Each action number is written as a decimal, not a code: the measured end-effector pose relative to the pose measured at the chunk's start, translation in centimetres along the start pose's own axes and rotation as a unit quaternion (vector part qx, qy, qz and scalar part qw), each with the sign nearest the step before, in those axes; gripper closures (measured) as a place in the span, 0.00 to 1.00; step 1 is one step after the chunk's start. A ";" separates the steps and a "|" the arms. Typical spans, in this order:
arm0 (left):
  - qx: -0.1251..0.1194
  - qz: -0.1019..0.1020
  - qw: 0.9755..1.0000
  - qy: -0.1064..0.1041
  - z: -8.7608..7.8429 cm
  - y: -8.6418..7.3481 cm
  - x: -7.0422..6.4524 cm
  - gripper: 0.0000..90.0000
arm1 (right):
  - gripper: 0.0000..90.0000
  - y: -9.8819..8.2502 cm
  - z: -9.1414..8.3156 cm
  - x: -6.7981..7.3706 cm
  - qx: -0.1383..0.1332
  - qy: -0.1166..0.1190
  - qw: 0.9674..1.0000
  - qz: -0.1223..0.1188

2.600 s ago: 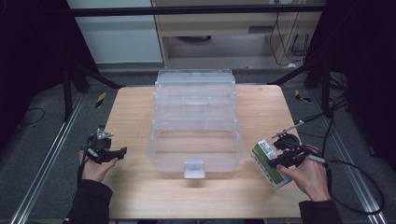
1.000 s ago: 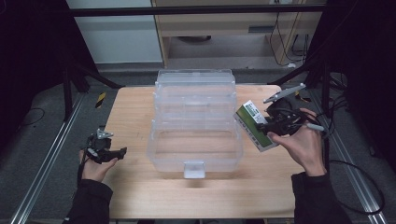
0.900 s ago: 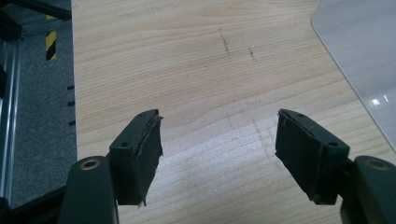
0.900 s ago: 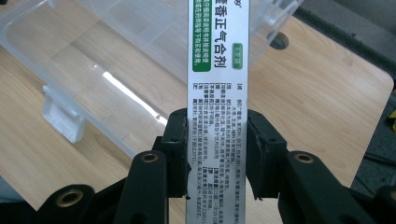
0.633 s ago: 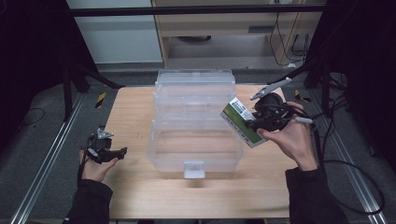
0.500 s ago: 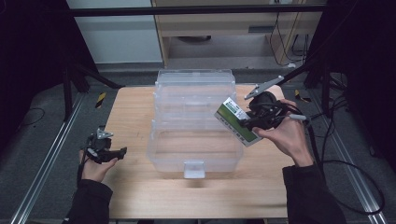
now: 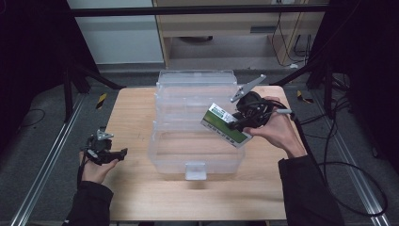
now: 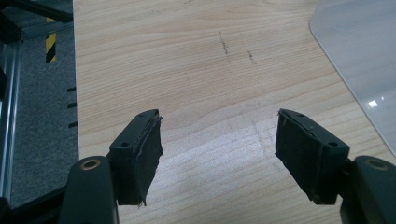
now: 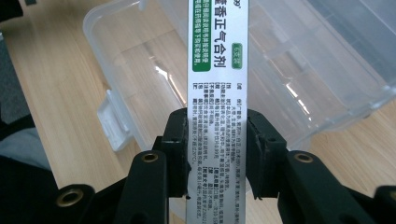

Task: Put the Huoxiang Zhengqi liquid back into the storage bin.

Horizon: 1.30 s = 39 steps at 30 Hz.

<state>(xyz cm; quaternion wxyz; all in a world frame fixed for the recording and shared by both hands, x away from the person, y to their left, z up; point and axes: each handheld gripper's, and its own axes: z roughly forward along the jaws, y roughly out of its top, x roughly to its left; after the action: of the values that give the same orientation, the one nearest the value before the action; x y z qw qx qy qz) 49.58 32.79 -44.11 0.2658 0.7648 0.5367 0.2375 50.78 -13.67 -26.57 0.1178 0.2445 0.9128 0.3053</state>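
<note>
A: Where's the right gripper (image 7: 235, 123)?
B: Raised over the clear bin's (image 7: 195, 157) right edge, jaws clamped on the green-and-white box (image 7: 225, 125), tilted above the open near compartment.
A: And the left gripper (image 7: 123, 152)?
B: Low on bare table (image 7: 136, 113) left of the bin, jaws spread, holding nothing.

The high view is dim at its edges, where the dark surroundings fall almost to black, while light from above evenly brightens the wooden counter (image 7: 141, 188). Shadows there are soft and faint. In the left gripper view a small white glare spot sits on the clear plastic lid (image 8: 369, 51), and the near black pads are slightly soft. In the right gripper view, highlights streak the clear plastic box (image 9: 299, 70); the white-and-green carton (image 9: 217, 93) is sharp, its print readable.
</note>
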 end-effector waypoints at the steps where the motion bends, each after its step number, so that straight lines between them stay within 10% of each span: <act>1: 0.000 0.000 1.000 -0.001 0.0 0.0 0.0 0.34 | 0.72 0.0 0.1 0.0 0.001 0.004 1.000 -0.004; 19: 0.003 0.001 1.000 -0.002 0.3 0.0 -0.1 0.34 | 0.72 0.1 3.5 0.2 0.045 0.052 0.993 -0.091; 39: 0.005 -0.002 1.000 -0.005 0.5 -0.1 0.0 0.34 | 0.71 -0.2 7.1 -0.2 0.100 0.100 0.975 -0.172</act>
<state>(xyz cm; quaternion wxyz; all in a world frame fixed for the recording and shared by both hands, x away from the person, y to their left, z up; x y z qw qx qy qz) 49.84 32.79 -44.56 0.2656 0.7664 0.5375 0.2305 53.52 -10.35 -32.25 0.0517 0.0631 0.9742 0.2104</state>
